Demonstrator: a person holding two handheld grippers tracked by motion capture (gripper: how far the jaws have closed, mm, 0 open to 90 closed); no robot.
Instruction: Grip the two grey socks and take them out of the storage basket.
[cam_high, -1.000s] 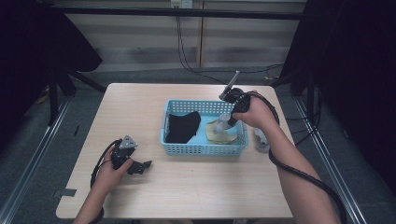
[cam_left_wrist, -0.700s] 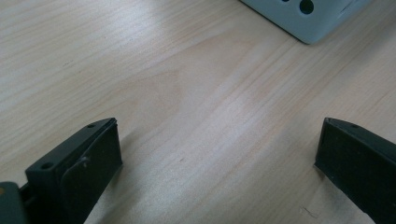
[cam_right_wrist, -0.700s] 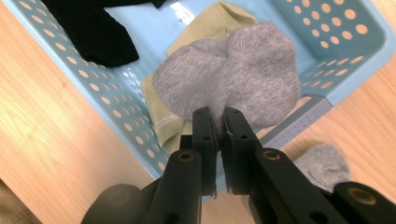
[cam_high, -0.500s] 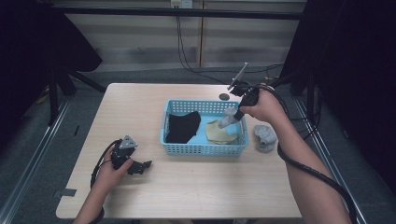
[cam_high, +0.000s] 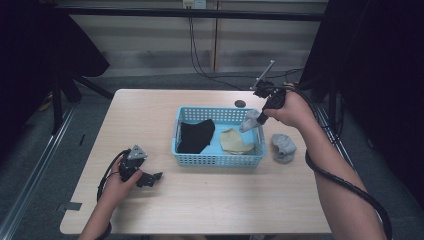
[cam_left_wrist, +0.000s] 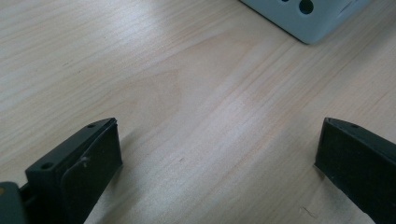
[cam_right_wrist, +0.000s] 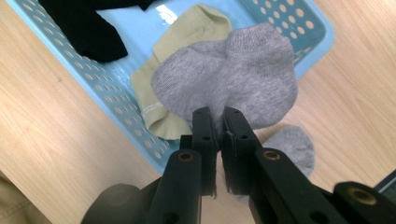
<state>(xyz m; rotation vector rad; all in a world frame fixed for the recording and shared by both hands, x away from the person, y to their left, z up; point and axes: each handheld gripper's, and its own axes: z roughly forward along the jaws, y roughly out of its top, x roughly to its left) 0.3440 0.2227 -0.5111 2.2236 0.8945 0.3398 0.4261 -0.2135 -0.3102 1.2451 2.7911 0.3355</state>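
We log a pale wooden table (cam_high: 200, 200); a small dark round disc (cam_high: 240, 103) lies at one o'clock near its far edge. Black cables (cam_high: 197, 55) hang beyond, at twelve.

1. A blue basket (cam_high: 218, 159) sits mid-table, holding a black sock (cam_high: 196, 136) and a beige sock (cam_high: 236, 142).
2. The right gripper (cam_high: 258, 119) hangs above the basket's right end, a grey sock (cam_high: 248, 121) dangling from its tip.
3. Another grey sock (cam_high: 283, 147) lies on the table (cam_high: 150, 107) just right of the basket.
4. The left gripper (cam_high: 150, 177) rests near the front-left (jaw spacing unclear).
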